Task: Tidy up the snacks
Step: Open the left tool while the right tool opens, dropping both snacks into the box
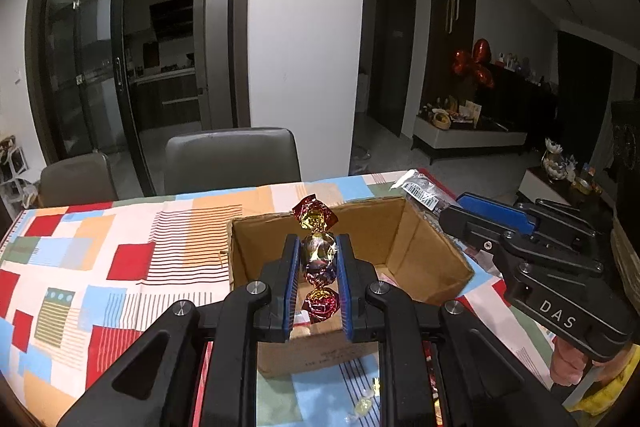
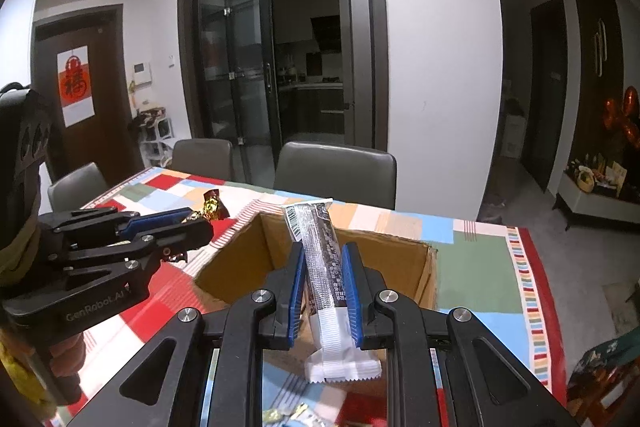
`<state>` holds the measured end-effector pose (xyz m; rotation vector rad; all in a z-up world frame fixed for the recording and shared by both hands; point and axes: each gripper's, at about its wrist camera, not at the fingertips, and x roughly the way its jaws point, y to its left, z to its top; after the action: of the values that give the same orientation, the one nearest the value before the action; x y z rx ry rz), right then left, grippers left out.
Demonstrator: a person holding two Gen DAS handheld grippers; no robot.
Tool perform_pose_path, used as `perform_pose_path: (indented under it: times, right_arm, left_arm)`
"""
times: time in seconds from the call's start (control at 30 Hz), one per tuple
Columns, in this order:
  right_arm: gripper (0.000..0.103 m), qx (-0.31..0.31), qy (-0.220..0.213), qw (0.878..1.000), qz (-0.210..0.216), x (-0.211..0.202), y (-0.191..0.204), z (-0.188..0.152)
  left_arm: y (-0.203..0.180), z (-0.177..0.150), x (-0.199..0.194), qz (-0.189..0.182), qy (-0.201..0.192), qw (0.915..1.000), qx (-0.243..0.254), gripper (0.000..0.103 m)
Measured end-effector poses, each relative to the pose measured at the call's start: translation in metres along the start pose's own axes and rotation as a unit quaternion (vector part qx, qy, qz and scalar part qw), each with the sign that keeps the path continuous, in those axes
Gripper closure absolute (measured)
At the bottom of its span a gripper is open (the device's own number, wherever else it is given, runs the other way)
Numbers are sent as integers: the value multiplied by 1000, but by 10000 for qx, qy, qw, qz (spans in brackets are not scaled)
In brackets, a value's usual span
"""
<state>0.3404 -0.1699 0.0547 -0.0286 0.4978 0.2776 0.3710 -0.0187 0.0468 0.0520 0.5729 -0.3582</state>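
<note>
Patchwork cloth in red, blue, orange and green covers the whole table (image 1: 120, 239), with grey padded chairs (image 2: 336, 167) tucked in along the far side. Sitting on it is an open brown cardboard box (image 1: 404, 239), flaps up, and both claws hang right over its opening. The left gripper (image 1: 319, 259) is squeezed about as tight as it goes on a foil-wrapped candy in shiny red, gold and purple (image 1: 318, 253), standing upright between the blue pads with one twisted end poking above the fingertips and the other hanging below. The right gripper (image 2: 323, 275) is clamped on a long snack bar in a dark and clear wrapper with white crimped ends (image 2: 320, 267), tilted a bit, barcode end up and leaning left, bottom end dangling below the jaws. From the right wrist view you can see the left claw off to the side with its candy sticking out front. A few small loose wrapped sweets (image 1: 364, 405) lie on the cloth near the box's front side.
</note>
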Motion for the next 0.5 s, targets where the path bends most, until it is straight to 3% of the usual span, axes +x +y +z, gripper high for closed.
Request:
perform_pose_path:
  times: [0.2, 0.3, 0.33, 0.4, 0.5]
  right_arm:
    - [83, 124, 169, 9998, -57, 23, -8, 3]
    - [81, 152, 286, 9994, -107, 31, -10, 3]
    - [72, 151, 339, 9992, -152, 32, -10, 3]
    - [62, 176, 285, 9991, -272, 28, -10, 2]
    - [62, 168, 232, 9992, -264, 16, -4, 0]
  left_arm:
    - [5, 7, 24, 8, 138, 9999, -21, 84]
    - [7, 9, 27, 119, 161, 9998, -47, 65]
    - [8, 8, 26, 153, 142, 9998, -75, 59]
    - [10, 6, 20, 209, 85, 9997, -135, 58]
    - [10, 2, 9, 282, 54, 9994, -190, 47]
